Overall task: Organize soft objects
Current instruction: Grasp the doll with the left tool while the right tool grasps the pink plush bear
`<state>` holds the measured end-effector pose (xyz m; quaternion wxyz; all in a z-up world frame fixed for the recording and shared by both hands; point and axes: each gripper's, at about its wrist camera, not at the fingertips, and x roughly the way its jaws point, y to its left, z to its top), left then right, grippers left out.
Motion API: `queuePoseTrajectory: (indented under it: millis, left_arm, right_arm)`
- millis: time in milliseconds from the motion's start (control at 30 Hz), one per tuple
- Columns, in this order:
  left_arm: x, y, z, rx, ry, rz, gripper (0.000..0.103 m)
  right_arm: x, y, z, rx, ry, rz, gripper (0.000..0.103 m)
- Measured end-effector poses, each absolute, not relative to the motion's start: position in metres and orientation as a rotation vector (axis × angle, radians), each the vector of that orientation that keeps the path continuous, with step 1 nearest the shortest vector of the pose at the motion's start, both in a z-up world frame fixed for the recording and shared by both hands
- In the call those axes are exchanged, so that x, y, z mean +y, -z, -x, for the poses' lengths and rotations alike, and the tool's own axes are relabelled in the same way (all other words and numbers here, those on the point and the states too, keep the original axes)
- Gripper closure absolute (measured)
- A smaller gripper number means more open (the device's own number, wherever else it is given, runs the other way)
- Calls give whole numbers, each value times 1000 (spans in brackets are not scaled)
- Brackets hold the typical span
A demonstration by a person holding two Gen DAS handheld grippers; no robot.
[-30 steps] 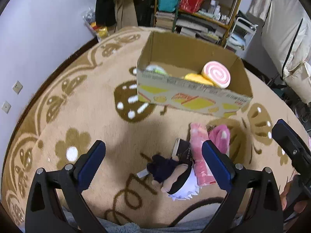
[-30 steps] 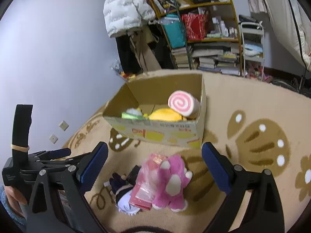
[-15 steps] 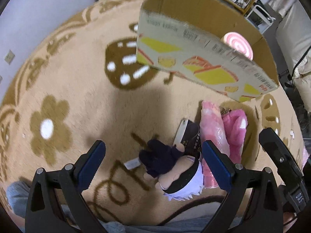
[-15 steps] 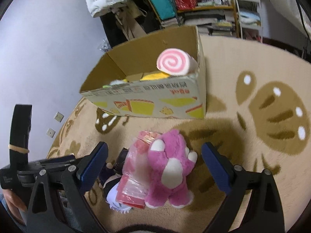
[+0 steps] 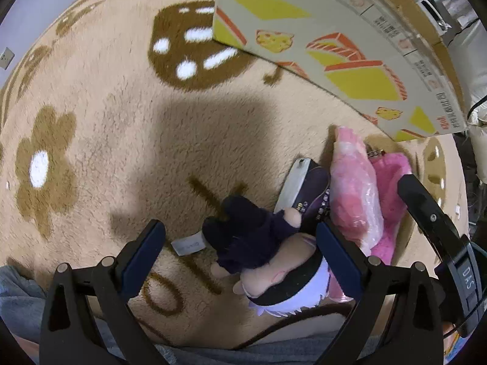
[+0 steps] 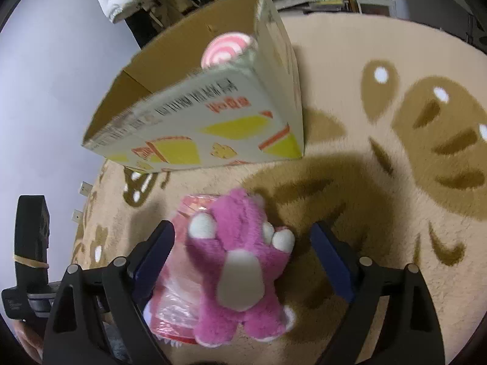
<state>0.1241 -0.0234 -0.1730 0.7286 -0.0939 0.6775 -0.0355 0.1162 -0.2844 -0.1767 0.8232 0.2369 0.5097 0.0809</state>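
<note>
pink plush: lies on the rug in front of the cardboard box, between the jaws of the right gripper. Looks light, squashy and furry, so unlikely to slip. Best hold judged to be across the torso, not a paw.
right gripper: jaws wide but closing, plush between them, pads not yet pressing on it.
dark doll: on the rug, touching the wrapped pack on one side, between the jaws of the left gripper. Soft body with a bigger head; take it at the head or the torso. A label tag sticks out beside it, poor thing to grab.
left gripper: spread, nothing pinched, pads clear of the doll.
wrapped pink pack: between doll and pink plush, touching both. Glossy film, likely slippery and crinkly; needs a firmer squeeze mid-length.
dark flat card: partly under the doll, looks stiff; what it is cannot be told.
count on rug: 1 pink plush, 1 doll, 1 wrapped pack, 1 card.
count in box: 1 pink swirl roll visible; rest hidden by the box wall.
boxes: 1.
</note>
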Motion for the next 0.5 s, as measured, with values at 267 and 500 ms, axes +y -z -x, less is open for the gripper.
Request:
queuePoseTrajectory:
  millis: [267, 500]
  left_arm:
    - [-28, 190, -127, 1521, 78, 263, 7]
    - [-43, 190, -125, 1487, 127, 282, 34]
  right_arm:
    - [-280, 189, -121, 1127, -200, -520, 25]
    - [-272, 193, -122, 1142, -196, -502, 26]
